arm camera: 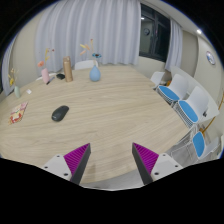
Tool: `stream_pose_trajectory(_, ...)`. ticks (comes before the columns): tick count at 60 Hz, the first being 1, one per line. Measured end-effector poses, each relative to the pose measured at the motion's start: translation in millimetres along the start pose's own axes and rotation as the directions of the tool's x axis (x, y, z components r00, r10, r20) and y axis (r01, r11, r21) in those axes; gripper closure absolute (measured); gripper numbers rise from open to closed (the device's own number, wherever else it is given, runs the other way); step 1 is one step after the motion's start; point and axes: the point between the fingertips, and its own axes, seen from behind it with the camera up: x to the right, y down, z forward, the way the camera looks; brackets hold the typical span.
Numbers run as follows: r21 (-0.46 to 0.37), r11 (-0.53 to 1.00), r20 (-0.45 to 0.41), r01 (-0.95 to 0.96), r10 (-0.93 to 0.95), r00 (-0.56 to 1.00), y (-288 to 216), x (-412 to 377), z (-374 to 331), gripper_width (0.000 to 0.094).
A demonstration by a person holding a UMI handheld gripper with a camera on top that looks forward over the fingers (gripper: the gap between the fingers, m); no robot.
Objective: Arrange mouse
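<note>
A dark computer mouse (61, 112) lies on the light wooden table (110, 115), well beyond my left finger and to the left. My gripper (111, 160) hangs over the table's near edge, open and empty, with nothing between its two fingers. Its magenta pads (77, 157) face each other across a wide gap.
At the table's far side stand a blue vase (95, 72), a brown bottle-like thing (68, 68) and pink items (44, 73). A small red object (17, 115) lies at the left edge. White and blue chairs (190, 105) line the right side. Curtains hang behind.
</note>
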Motion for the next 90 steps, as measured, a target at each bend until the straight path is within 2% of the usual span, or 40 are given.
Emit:
stream_pose_trajectory(10,0.012,0.999,0.037,0.031,-0.032,0.999,-1.1,-26.0,-7.1,0.0082)
stream_pose_trajectory(42,0.051,0.984,0.231,0.173,-0.18,0.956,0.3,-186.4,-3.5,0.0078)
stream_pose_trajectory(77,0.117,0.985,0.224,0.128,-0.152,0.963,-47.7,-261.0,109.2,0.008)
stream_pose_trajectory(90,0.1,0.99,0.209,0.104,-0.123,0.97,-67.3,-276.3,155.6,0.0079)
